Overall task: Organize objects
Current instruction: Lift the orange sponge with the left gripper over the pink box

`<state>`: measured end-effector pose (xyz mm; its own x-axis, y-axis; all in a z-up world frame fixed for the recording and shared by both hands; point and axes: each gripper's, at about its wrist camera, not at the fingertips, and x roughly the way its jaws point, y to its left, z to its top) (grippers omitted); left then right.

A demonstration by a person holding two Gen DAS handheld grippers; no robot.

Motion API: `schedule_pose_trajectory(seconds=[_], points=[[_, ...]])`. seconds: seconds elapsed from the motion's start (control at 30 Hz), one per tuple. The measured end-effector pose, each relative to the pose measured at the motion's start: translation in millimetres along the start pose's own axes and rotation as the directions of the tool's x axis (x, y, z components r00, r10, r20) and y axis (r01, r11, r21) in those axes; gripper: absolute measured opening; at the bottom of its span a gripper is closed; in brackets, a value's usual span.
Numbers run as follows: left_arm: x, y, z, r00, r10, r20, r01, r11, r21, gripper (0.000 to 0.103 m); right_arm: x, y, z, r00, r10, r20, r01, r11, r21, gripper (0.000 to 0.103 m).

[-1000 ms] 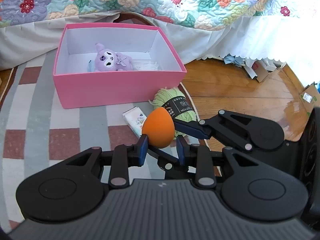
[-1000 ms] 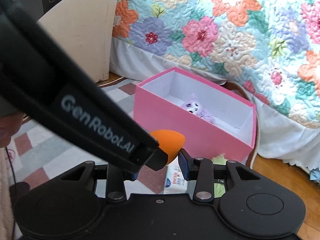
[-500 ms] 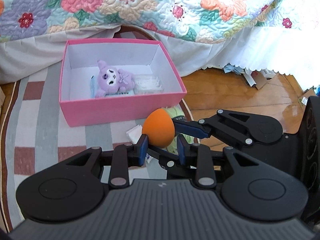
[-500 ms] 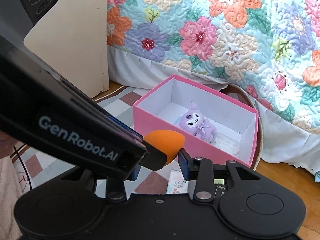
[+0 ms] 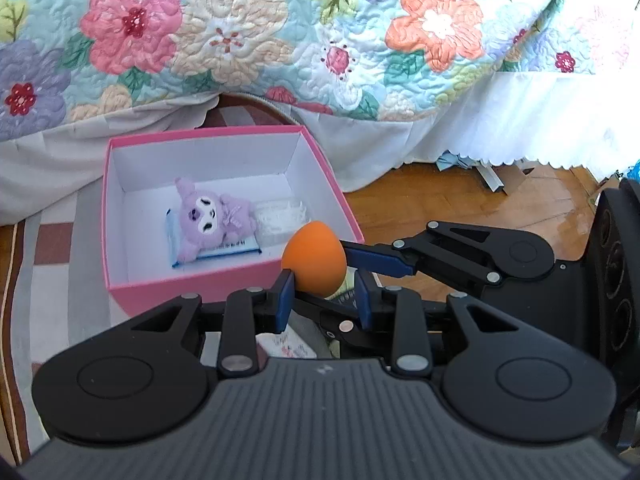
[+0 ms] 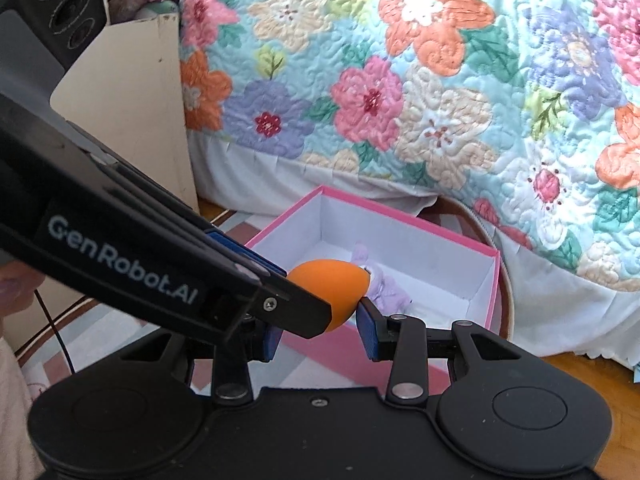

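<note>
- One big flowered quilt point(image 5: 280, 40) hangs off the bed behind everything. Its white skirt ends just behind the box, so I have little room past the far wall.
- Under it lies the checked rug point(image 5: 52, 240), which carries the pink box point(image 5: 180, 288). The box is open-topped with white walls inside, and most of its floor is bare.
- My left hand-held gripper point(image 5: 323, 300) and right hand-held gripper point(image 6: 320, 334) meet at an angle. Each looks clenched on the same orange egg point(image 5: 314, 260), and neither has its pads apart.
- The egg is in the air over the box's near right corner, just above the rim.
- In the box, a purple plush point(image 5: 208, 220) lies on a blue-edged packet point(image 5: 224, 252), with a clear white thing point(image 5: 280, 216) beside it.
- To do this step well, I judge both hands must travel together, since a pull apart would tear the soft egg free.
- I would carry it past the near wall and lower it over the bare floor in front of the plush. Then I would release one pair of pads before the other, so it drops rather than rolls.
</note>
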<state>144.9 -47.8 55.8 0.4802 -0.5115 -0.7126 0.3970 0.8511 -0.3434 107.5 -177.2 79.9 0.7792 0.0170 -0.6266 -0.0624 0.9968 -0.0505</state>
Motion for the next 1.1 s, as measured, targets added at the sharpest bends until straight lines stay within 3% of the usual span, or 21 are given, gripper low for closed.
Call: schedule_pose_trajectory(seconds=[0.17,0.37,0.6,0.77,1.1], points=[[19.7,4.5,20.8,1.0,0.001,0.003,-0.001,1.0,-0.008,0.03,15.2,-21.8,6.6,1.0,0.01,0.008,-0.01,0.999,0.049,0.044],[49.4,14.8,30.6,1.0,-0.002,-0.015,0.001,0.999,-0.044,0.03,40.0,-49.3,5.8,0.998,0.051,-0.038,-0.044,0.988,0.151,0.044],[77.8,29.0,45.7,1.0,-0.012,0.002,0.013,0.996,-0.087,0.03,64.7,-69.9,5.7,0.998,0.039,-0.042,-0.029,0.978,0.208,0.044],[111.3,42.4,63.4,1.0,-0.03,0.009,0.03,0.991,-0.13,0.03,93.2,-94.2,14.7,0.996,0.024,-0.09,0.0,0.966,0.257,0.044],[168.3,53.0,80.7,1.0,-0.009,-0.011,0.007,0.985,-0.172,0.03,141.4,-127.4,12.7,0.987,0.0,-0.163,0.039,0.971,0.237,0.044]])
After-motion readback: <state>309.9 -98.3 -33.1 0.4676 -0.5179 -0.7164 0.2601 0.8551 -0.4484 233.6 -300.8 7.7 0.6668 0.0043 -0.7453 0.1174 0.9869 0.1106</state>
